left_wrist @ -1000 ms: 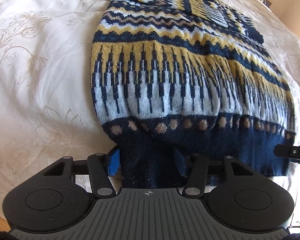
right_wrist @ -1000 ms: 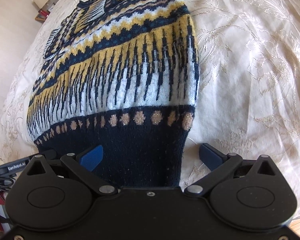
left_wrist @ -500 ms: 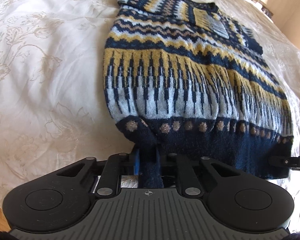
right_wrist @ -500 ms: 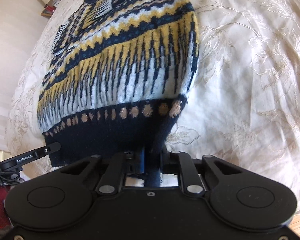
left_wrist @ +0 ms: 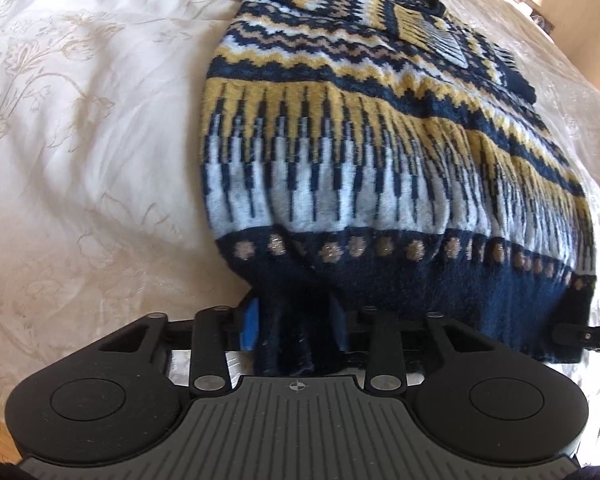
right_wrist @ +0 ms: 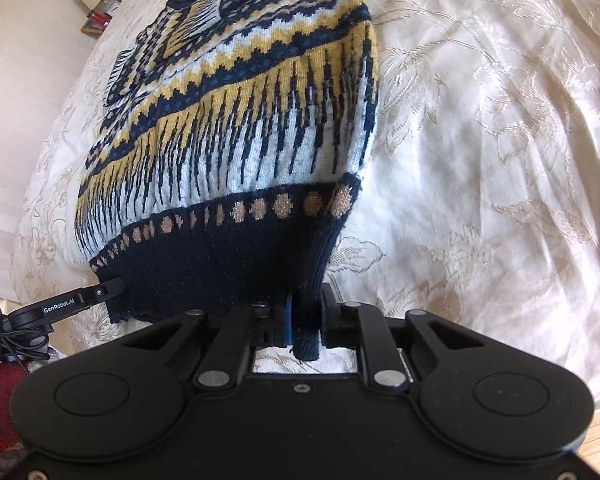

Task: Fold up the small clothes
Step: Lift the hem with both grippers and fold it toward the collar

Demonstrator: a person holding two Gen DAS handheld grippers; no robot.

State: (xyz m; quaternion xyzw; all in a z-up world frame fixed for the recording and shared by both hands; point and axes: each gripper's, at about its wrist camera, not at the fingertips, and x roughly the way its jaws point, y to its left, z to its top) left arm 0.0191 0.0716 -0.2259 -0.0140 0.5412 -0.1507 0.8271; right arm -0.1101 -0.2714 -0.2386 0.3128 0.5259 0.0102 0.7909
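Left wrist view shows the left gripper [left_wrist: 296, 330] clamped on the navy hem of the patterned sweater [left_wrist: 380, 152], which lies flat on the bed [left_wrist: 80, 160]. The right gripper [right_wrist: 305, 316] pinches the hem's other corner. Lift both corners level and evenly, keeping the hem taut, then carry it toward the collar.

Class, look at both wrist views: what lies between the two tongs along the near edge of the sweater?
Only the sweater's dark navy hem band spans from the left tongs to the right tongs; the left wrist view shows it best.
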